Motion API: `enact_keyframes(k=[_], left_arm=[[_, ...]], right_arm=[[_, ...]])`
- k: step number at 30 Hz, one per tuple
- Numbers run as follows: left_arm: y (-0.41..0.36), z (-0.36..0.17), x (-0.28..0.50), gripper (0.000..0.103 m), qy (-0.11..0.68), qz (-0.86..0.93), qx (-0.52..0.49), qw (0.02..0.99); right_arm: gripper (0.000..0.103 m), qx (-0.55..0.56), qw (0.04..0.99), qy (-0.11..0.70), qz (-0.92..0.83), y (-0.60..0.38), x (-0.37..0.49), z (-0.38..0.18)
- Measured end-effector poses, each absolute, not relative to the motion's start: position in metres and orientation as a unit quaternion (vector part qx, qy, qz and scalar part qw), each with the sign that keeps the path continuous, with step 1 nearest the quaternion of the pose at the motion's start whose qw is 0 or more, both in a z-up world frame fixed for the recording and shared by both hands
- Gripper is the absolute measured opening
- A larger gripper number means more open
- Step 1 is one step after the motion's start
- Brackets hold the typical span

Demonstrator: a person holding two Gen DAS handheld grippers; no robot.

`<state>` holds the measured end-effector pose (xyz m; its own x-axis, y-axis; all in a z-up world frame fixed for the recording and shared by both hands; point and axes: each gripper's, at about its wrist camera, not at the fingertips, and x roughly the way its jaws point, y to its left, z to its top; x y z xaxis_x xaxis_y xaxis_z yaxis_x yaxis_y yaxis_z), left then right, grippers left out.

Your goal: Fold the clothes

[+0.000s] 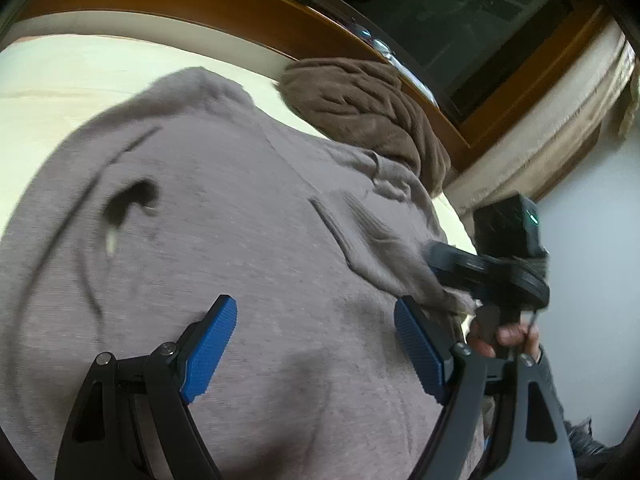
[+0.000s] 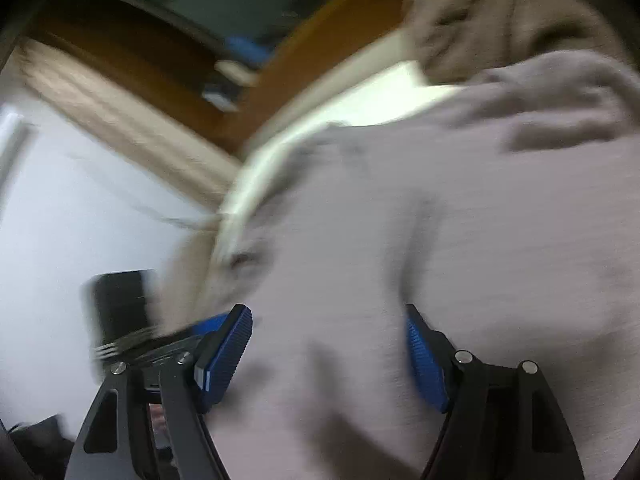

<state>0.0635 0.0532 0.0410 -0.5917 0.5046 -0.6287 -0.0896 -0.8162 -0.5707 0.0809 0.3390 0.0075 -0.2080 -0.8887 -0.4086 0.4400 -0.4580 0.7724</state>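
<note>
Here we see the pale mauve sweatshirt (image 1: 240, 240) spread flat across a cream-coloured bed surface (image 1: 60, 80), filling most of both wrist views. A dark smudge or mark sits on its fabric in the left wrist view, too blurred for us to name. Beyond the garment's far edge, a rumpled brown towel (image 1: 360, 108) lies bunched against the wooden frame (image 1: 160, 0) that borders the bed.

Our left gripper (image 1: 316, 344) hangs over the sweatshirt with its blue pads (image 1: 212, 348) spread wide; nothing sits between them, only cloth underneath. Our right gripper (image 2: 328, 352) likewise stands with its jaws wide apart above the same garment, gripping nothing, though that view is heavily smeared by motion.

In the left wrist view we also catch the right gripper's black body at the sweatshirt's right-hand edge, with a hand (image 1: 504, 336) wrapped around its handle. A fold of the fabric seems to bunch against that tool, but we cannot tell whether it touches. A white wall (image 1: 592, 280) stands behind.
</note>
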Motion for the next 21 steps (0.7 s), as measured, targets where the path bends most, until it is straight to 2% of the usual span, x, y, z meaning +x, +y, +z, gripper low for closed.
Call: enact_keyframes(k=[3, 7, 16, 21], left_arm=[[0.042, 0.042, 0.066, 0.084, -0.257, 0.858, -0.415, 0.162], [0.038, 0.038, 0.065, 0.084, -0.27, 0.852, -0.421, 0.156], [0.047, 0.037, 0.077, 0.084, -0.268, 0.845, -0.432, 0.164], [0.046, 0.037, 0.085, 0.084, -0.267, 0.845, -0.436, 0.157]], right_arm=[[0.077, 0.387, 0.555, -0.264, -0.687, 0.336, 0.113, 0.027], [0.077, 0.376, 0.602, -0.209, -0.673, 0.326, 0.149, 0.036], [0.078, 0.383, 0.609, -0.015, -0.694, 0.302, 0.218, 0.027], [0.078, 0.367, 0.579, 0.119, -0.718, 0.28, 0.254, 0.017]])
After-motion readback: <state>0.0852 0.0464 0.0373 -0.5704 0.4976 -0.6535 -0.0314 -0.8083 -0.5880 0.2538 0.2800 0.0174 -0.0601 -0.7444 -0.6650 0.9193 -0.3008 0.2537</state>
